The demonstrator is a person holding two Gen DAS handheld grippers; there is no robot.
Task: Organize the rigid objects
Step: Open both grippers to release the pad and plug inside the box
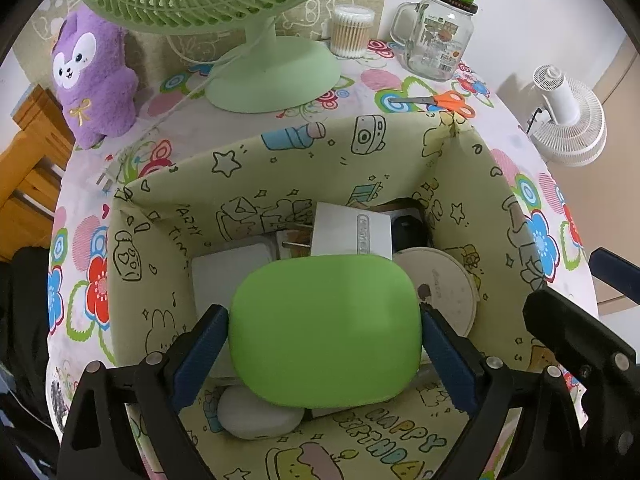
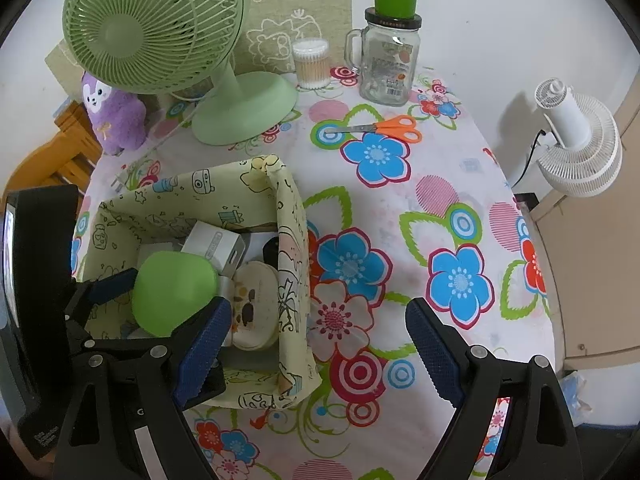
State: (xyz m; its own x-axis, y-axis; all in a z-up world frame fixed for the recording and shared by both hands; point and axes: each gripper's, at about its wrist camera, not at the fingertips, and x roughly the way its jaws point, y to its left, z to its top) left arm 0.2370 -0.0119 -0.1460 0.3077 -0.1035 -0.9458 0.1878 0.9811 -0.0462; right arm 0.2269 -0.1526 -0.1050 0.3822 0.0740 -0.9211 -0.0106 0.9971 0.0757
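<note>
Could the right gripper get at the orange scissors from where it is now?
Probably yes. The right gripper is open and empty above bare tablecloth, and the orange scissors lie flat in the open farther back. Nothing stands between them; the fabric bin sits off to one side.

"HAPPY BIRTHDAY" is printed in coloured outline letters on the near inner wall of the fabric storage box (image 1: 392, 444), seen upside down in the left wrist view. "PARTY TIME" is written in black on the box's left inner wall, its last letters hidden. A grey label is carried on the white charger block (image 1: 352, 232) inside the box, but its lettering cannot be made out. Printed stickers are borne by the glass jar (image 2: 390, 66); their text is too small to be read.
</note>
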